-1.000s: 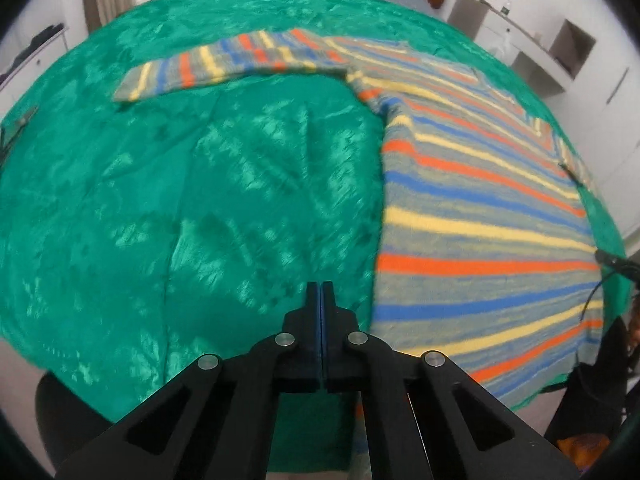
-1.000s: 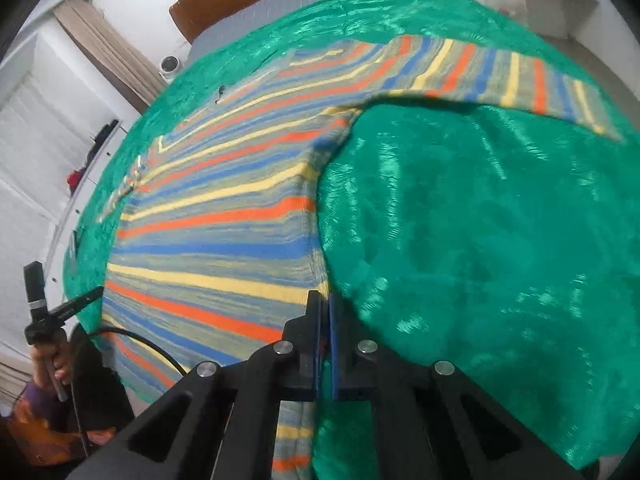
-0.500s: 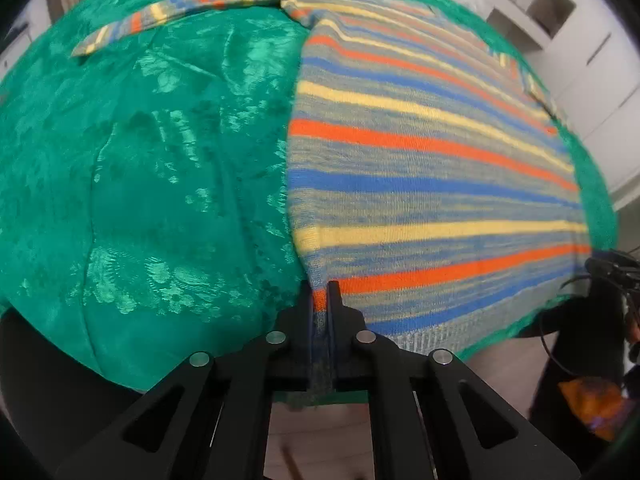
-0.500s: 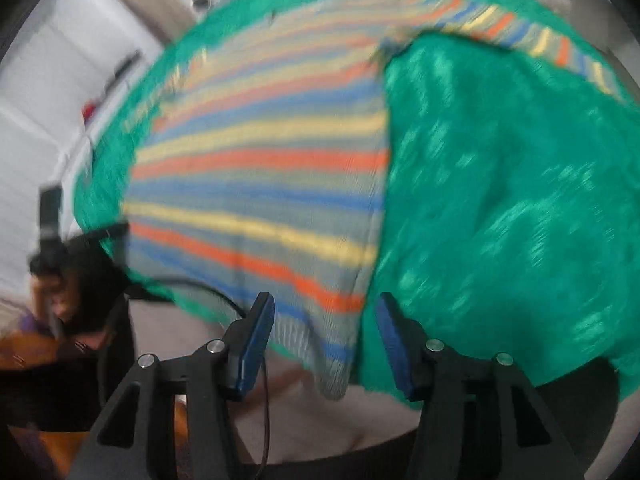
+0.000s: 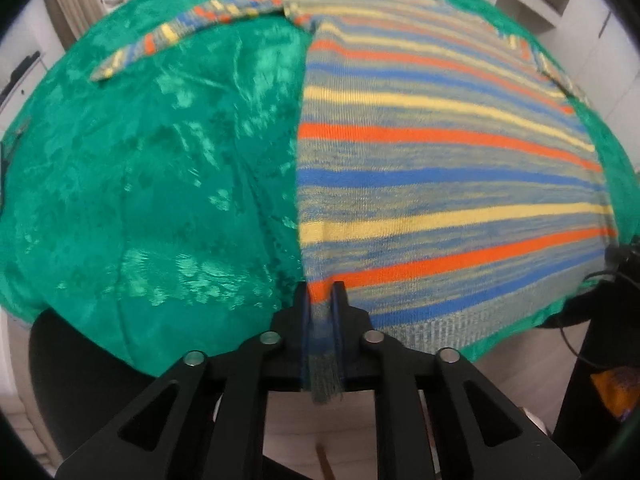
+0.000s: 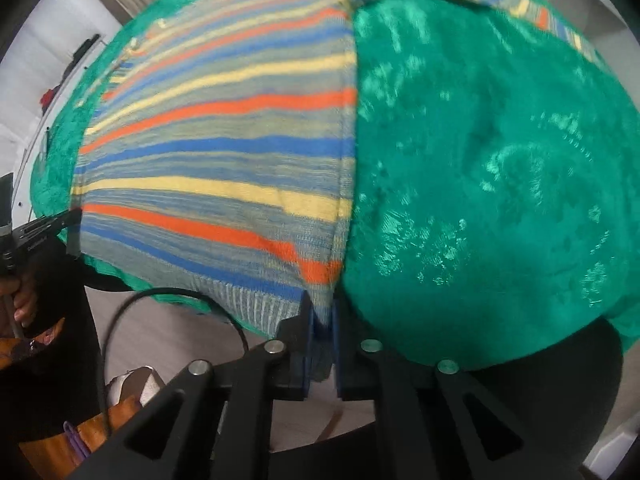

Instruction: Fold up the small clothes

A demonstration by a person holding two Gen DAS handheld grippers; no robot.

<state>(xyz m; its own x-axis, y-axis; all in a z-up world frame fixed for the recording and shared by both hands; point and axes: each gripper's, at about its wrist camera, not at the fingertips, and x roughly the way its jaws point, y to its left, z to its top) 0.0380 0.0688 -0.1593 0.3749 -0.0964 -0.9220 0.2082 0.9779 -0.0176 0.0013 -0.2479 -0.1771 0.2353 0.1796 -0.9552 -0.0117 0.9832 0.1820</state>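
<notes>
Now clamped — both hand-held grippers (image 5: 322, 292) (image 6: 320, 308) on striped sweater (image 5: 440, 168) hem corners

I see a striped sweater (image 5: 440, 184): bands of orange, yellow and royal blue over a mottled grey-blue knit, with a paler ribbed hem. Under it lies a shiny emerald-green cloth (image 5: 152, 184) with a faint woven floral pattern. My left claw (image 5: 323, 300) and right claw (image 6: 320, 312) are black, their inner faces blue. The floor (image 6: 176, 336) is pale grey-brown.
</notes>
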